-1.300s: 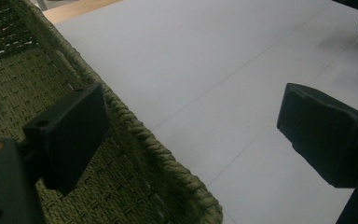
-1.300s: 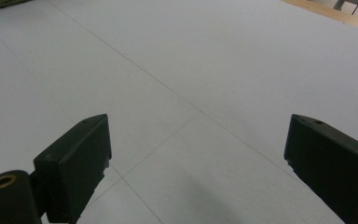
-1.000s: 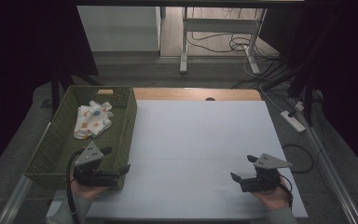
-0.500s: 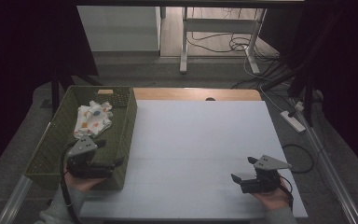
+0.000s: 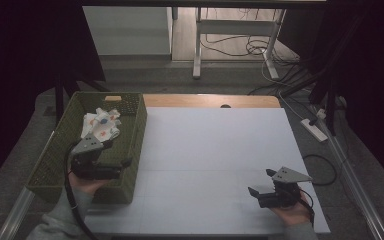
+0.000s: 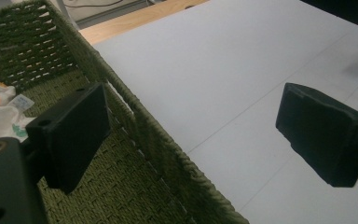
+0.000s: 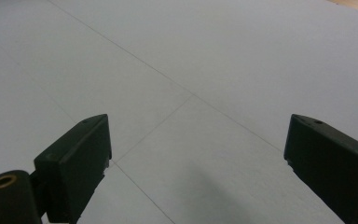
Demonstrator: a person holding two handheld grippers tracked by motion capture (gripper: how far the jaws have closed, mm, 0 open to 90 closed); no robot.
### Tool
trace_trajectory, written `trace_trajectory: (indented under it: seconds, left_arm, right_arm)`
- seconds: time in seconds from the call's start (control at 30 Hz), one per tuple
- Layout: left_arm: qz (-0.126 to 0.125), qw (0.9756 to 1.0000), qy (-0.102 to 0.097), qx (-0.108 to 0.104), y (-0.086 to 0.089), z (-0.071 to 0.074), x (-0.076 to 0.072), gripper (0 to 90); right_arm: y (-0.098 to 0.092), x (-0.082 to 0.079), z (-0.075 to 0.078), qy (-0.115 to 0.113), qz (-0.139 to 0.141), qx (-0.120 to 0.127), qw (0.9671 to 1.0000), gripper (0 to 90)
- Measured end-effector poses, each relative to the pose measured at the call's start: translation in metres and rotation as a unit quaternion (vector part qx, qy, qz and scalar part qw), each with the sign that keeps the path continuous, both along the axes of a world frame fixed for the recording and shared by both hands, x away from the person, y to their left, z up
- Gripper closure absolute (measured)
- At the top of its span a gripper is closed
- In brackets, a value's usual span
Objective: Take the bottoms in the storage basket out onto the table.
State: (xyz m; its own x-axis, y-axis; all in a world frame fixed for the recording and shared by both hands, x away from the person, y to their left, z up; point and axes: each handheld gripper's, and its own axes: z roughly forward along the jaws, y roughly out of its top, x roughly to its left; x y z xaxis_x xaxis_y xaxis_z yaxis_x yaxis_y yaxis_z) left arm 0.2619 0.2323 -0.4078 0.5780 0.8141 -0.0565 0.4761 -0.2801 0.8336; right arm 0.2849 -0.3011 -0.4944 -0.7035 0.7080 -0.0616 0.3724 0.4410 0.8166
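Left gripper (image 5: 111, 152) moved farther over basket (image 5: 130, 107), fingers wide | right gripper (image 5: 261, 182) low over surface (image 5: 215, 150), fingers wide

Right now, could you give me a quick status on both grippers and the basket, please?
Left gripper open, straddling the green basket's right wall. Right gripper open, empty, over the bare white table. Patterned cloth in basket, untouched.

A green woven basket (image 5: 132, 130) sits at the white table's (image 5: 215, 160) left edge, holding a crumpled patterned cloth (image 5: 100, 125).

Cloth (image 5: 100, 126) in basket (image 5: 135, 130) (table's (image 5: 215, 150) left)
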Motion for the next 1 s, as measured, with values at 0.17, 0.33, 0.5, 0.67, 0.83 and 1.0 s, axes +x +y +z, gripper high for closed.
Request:
trace_trajectory:
  seconds: [0.17, 0.33, 0.5, 0.67, 0.83, 1.0]
  left_arm:
    - [-0.001, 1.0, 0.002, 0.001, 0.0, 0.002, 0.006, 9.2]
    - [-0.002, 1.0, 0.003, -0.007, 0.002, 0.006, 0.012, 9.2]
    - [0.001, 1.0, 0.001, -0.003, 0.004, 0.011, 0.018, 9.3]
    - [0.004, 1.0, 0.0, -0.001, 0.006, 0.014, 0.023, 9.5]
    - [0.009, 1.0, -0.002, -0.001, 0.009, 0.016, 0.027, 9.7]
    - [0.012, 0.9999, -0.007, 0.0, 0.012, 0.018, 0.031, 10.1]
  right_arm:
    - [0.0, 0.001, -0.001, 0.001, 0.0, -0.001, 1.0, 7.9]
    - [0.001, 0.001, -0.002, 0.001, -0.003, -0.004, 1.0, 7.9]
    - [0.0, 0.001, -0.002, 0.001, -0.005, -0.003, 1.0, 7.9]
    - [0.0, 0.001, -0.002, 0.002, -0.005, -0.005, 1.0, 7.9]
    - [0.0, 0.002, -0.002, 0.004, -0.008, -0.004, 1.0, 7.8]
    - [0.0, 0.002, -0.003, 0.006, -0.006, -0.005, 0.9999, 7.8]
